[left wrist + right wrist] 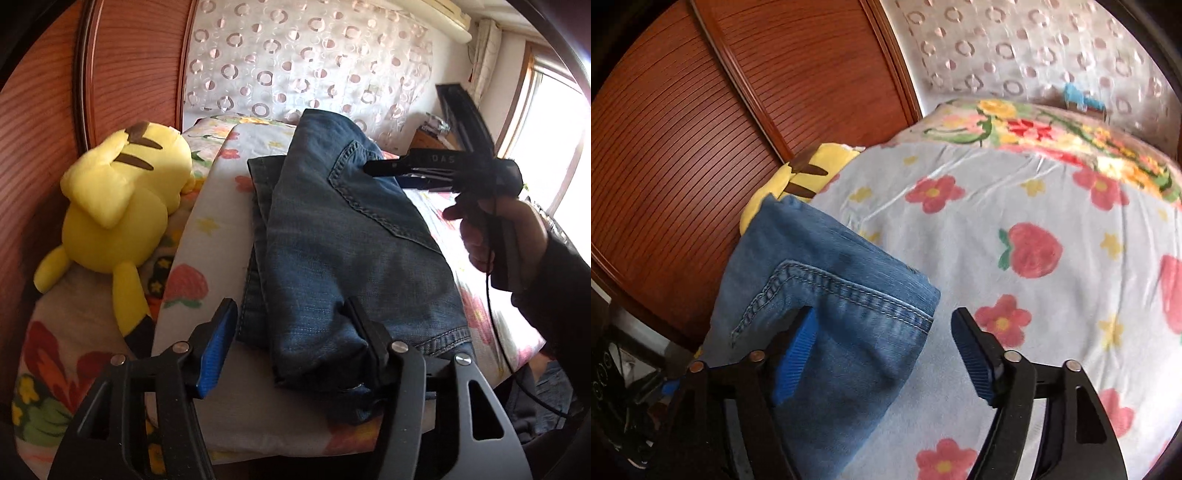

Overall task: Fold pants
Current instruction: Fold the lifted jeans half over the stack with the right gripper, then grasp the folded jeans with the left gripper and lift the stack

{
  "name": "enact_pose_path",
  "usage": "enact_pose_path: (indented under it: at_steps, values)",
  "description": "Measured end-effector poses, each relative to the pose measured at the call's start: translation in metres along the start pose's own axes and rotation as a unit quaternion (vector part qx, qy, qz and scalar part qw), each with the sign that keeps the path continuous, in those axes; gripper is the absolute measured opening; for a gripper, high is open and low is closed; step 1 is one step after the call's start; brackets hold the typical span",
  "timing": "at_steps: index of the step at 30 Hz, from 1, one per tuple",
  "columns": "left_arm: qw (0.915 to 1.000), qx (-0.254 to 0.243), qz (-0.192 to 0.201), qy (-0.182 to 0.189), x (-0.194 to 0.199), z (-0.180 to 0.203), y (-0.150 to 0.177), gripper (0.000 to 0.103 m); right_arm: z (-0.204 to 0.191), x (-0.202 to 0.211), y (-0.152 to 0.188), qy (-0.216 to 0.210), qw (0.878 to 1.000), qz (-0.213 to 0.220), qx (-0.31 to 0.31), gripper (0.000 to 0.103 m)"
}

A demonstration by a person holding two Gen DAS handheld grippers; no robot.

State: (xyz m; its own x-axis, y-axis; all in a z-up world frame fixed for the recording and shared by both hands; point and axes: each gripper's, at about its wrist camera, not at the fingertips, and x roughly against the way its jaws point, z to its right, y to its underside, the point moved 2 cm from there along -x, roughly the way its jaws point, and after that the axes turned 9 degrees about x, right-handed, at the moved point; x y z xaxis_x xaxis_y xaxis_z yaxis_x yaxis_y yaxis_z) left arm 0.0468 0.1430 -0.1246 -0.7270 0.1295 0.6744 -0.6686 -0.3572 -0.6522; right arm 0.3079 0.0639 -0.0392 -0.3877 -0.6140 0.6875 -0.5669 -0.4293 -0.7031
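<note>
One mark (partial): "DAS", right gripper (373, 168)

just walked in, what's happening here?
A person with a hand-held gripper in each hand is folding jeans on a floral bedspread. The jeans lie folded into a compact stack. The left hand-held gripper is open around the near end; the right hand-held gripper is open at the far end. A yellow plush lies beside them.

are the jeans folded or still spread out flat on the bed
Folded. The jeans lie as a compact stack on the flowered bedsheet, with several denim layers showing along the left edge and a back pocket facing up.
</note>
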Motion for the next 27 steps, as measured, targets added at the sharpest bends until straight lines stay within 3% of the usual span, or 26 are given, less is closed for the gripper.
enact_pose_path:
  at_steps: [5,6,8,10,13,15,21,27]
  values:
    - [0.9994,0.028,0.001,0.020,0.000,-0.005,0.004,0.060,0.009,-0.021,-0.007,-0.036,0.999,-0.001,-0.011,0.077]
    - [0.9993,0.031,0.002,0.020,0.000,-0.004,0.004,0.060,0.008,-0.024,-0.007,-0.042,0.999,-0.002,-0.007,0.072]
    - [0.9990,0.031,0.001,0.031,0.002,-0.003,0.006,0.047,0.005,-0.028,-0.007,-0.039,0.999,-0.002,0.004,0.063]
    - [0.9986,0.034,0.002,0.041,0.005,-0.001,0.007,0.037,0.000,-0.024,-0.008,-0.041,0.999,0.005,0.022,0.041]
    - [0.9991,0.024,0.009,0.035,0.008,0.003,0.007,0.029,-0.010,-0.015,-0.011,-0.043,0.998,0.019,0.048,0.025]
    - [0.9990,0.023,0.018,0.035,0.015,0.006,0.005,0.026,-0.021,-0.003,-0.014,-0.027,0.996,0.034,0.077,0.023]
    - [0.9980,0.008,0.052,0.035,0.040,0.013,-0.015,0.025,-0.034,0.028,-0.033,-0.034,0.988,0.092,0.118,0.022]
    - [0.9970,-0.013,0.074,0.020,0.038,0.013,-0.058,0.025,-0.017,0.019,-0.068,-0.029,0.983,0.119,0.134,0.022]
